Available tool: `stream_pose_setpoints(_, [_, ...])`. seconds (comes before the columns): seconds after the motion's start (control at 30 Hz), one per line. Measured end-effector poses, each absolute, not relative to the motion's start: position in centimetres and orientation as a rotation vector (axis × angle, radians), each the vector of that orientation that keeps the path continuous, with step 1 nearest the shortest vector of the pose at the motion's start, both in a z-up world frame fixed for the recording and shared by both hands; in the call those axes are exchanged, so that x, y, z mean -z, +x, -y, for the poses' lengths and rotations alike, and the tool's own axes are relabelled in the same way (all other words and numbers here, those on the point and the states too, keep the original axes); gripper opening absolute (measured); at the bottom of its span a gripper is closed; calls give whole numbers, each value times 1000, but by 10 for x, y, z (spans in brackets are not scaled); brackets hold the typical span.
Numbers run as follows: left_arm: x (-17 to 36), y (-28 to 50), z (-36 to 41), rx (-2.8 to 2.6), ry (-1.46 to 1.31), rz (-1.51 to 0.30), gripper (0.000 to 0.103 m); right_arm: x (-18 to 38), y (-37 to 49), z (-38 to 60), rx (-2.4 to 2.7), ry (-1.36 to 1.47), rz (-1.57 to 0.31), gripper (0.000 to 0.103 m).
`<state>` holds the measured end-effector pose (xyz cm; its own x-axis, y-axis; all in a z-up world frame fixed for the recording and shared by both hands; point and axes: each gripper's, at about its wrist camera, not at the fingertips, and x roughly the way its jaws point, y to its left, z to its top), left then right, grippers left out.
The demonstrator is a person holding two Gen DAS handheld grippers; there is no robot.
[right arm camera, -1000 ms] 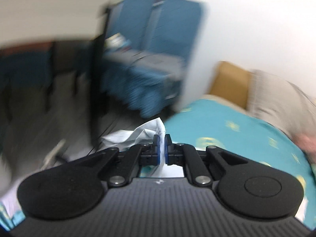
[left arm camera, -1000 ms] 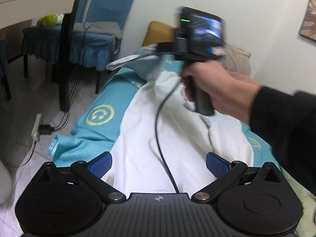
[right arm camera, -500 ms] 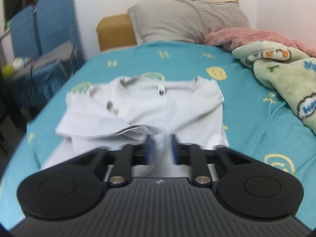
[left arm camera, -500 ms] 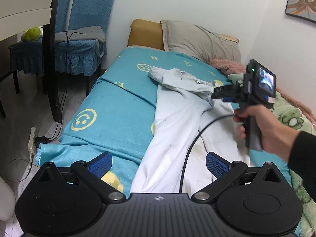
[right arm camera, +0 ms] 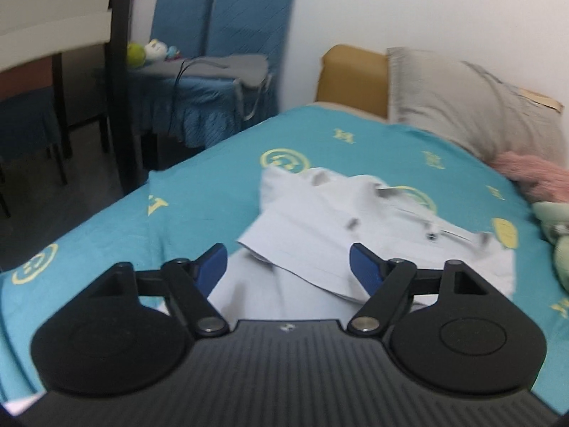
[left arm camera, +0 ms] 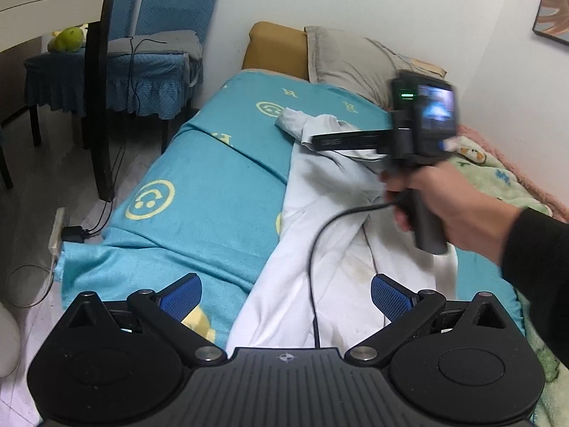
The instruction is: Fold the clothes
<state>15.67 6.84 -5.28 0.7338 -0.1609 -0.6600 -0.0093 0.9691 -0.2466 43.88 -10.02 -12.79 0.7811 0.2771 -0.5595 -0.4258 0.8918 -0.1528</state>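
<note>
While the white shirt [right arm camera: 320, 227] is lying on the bed [right arm camera: 199, 192] near the pillow [right arm camera: 462, 114], one sleeve folded in, I am holding my right tongs [right arm camera: 288, 267] over it, jaws just opened wide and empty. My left tongs [left arm camera: 286, 293] are hanging wide at the hem. Next, I judge, comes gripping the other sleeve.

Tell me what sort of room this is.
Most likely a bedroom at home: a bed with a teal smiley-print sheet, a grey pillow at its head, and blue-covered chairs beside it.
</note>
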Motion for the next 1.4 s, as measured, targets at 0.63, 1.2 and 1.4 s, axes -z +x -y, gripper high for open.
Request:
stream_pose_setpoints(0.63, [46, 158, -80, 91, -364, -653, 103, 95, 506, 153, -25, -72, -449, 6])
stream_pose_setpoints(1.2, [58, 168, -77, 45, -289, -687, 103, 121, 497, 207, -28, 117, -492, 83])
stream_pose_setpoints(1.4, [46, 154, -80, 25, -274, -649, 103, 68, 408, 209, -104, 131, -471, 83])
